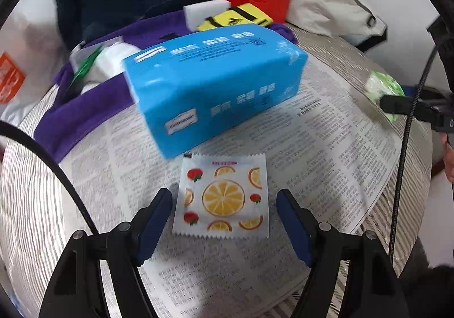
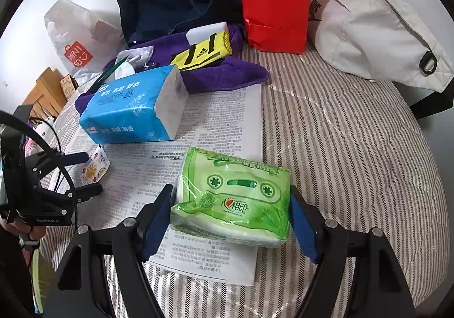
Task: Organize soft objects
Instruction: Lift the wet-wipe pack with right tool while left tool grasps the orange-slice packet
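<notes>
Left hand-held gripper (image 1: pixel 224 204) wide, straddling fruit-print sachet (image 1: pixel 222 198) untouched. Right hand-held gripper (image 2: pixel 231 210) wide around green tissue pack (image 2: pixel 232 198); contact unclear. Both on newspaper (image 2: pixel 215 119); blue tissue pack (image 2: pixel 133 108) beyond, partly hiding purple cloth (image 2: pixel 227 73).

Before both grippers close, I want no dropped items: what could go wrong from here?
The fruit-print sachet lies flat on the newspaper, so the left gripper might pinch paper or slide off. The green tissue pack looks about as wide as the right gripper opening, and its slick, soft wrap could slip or crumple.
</notes>
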Action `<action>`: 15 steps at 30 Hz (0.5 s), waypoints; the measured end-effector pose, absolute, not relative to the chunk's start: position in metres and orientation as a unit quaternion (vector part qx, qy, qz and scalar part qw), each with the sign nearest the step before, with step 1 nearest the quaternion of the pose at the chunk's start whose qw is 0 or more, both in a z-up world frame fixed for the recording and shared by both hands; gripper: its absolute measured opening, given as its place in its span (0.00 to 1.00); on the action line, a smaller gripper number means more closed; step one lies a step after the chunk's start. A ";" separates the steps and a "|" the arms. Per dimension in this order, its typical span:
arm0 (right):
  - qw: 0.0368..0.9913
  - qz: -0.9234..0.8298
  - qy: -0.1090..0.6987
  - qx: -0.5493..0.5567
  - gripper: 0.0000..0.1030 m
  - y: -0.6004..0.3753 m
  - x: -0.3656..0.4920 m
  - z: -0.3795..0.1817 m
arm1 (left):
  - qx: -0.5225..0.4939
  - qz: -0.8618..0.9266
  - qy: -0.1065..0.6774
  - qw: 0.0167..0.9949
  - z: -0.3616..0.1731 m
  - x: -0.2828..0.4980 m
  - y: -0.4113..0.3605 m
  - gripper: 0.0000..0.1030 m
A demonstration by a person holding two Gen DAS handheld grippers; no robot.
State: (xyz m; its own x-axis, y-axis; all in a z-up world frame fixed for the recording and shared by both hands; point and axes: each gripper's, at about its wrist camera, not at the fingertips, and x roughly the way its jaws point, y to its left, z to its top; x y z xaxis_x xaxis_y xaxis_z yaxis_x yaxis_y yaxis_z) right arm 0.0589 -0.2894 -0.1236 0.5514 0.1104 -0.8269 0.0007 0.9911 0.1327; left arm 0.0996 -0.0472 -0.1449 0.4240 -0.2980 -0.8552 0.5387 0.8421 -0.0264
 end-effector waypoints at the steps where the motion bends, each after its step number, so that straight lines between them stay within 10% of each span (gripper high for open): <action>1: 0.879 0.033 0.473 0.057 0.74 -0.290 0.058 -0.123 | 0.127 -0.249 0.472 0.836 -0.145 0.098 -0.047 0.70; 10: 0.879 0.044 0.471 0.053 0.74 -0.281 0.049 -0.124 | 0.124 -0.256 0.465 0.839 -0.142 0.099 -0.049 0.41; 11: 0.879 0.044 0.471 0.053 0.74 -0.280 0.048 -0.125 | 0.124 -0.260 0.462 0.839 -0.141 0.098 -0.049 0.24; 15: 0.879 0.044 0.471 0.061 0.74 -0.274 0.045 -0.127 | 0.112 -0.261 0.467 0.838 -0.139 0.101 -0.050 0.21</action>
